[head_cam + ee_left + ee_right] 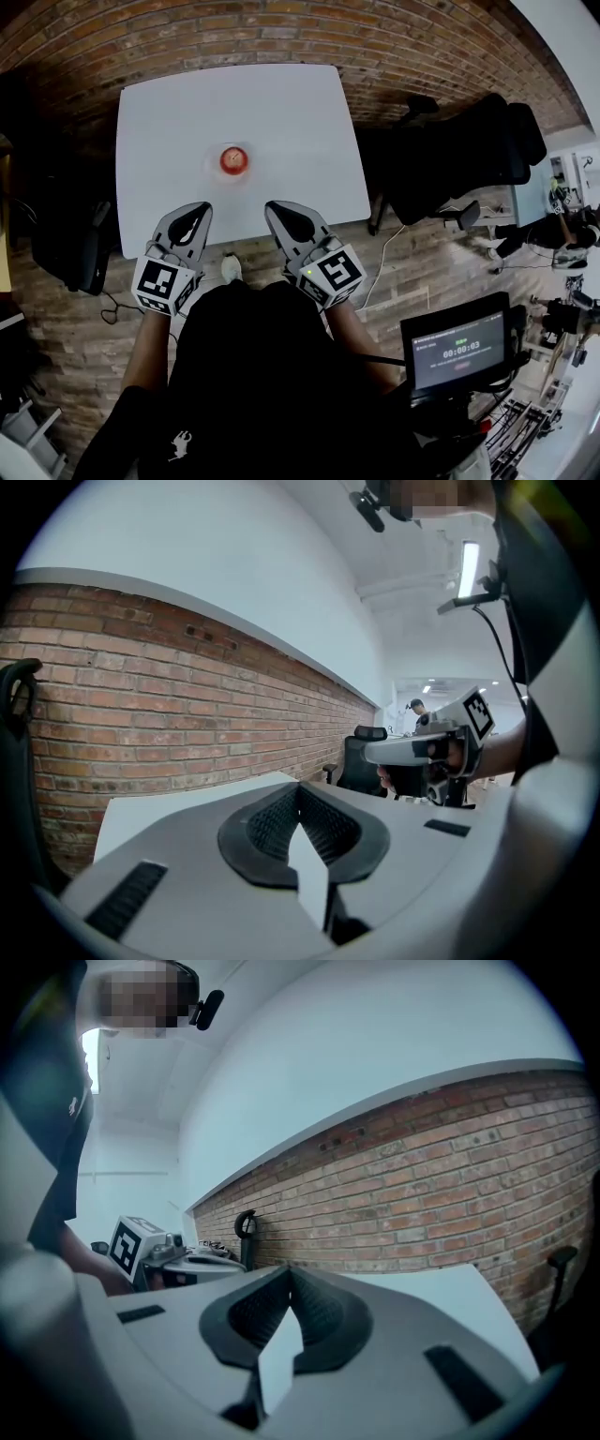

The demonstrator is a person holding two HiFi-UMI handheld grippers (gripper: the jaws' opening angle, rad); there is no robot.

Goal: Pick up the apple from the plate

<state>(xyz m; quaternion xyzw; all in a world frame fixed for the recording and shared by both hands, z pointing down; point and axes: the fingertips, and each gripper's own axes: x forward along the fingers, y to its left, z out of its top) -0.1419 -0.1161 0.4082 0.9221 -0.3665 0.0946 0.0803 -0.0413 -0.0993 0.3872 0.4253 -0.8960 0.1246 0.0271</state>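
Both claws are held out in front of the person, side by side, over the near edge of the table [281, 103]. Each has a marker cube at its back end.

Left claw [194, 210]: jaws fully closed, tips meeting, nothing between them. Its own view looks along the tabletop at the wall [169, 705], with the right claw off to its right.

Right claw [278, 208]: jaws also together, empty. Its view shows bare tabletop ahead and the left claw off to its left.

Apple [233, 159]: red, sitting on a small plate [217, 170] near the middle of the table. It is ahead of both claws, roughly on the line between them, and well apart from the tips. Neither claw touches the apple or the plate.

The rest of the tabletop ahead of the claws is plain white, and the brick wall runs behind its far edge.

A black chair [487, 150] stands off to the right of the right claw, past the table's side. Behind that claw, by the person's right elbow, is a lit screen [459, 349].
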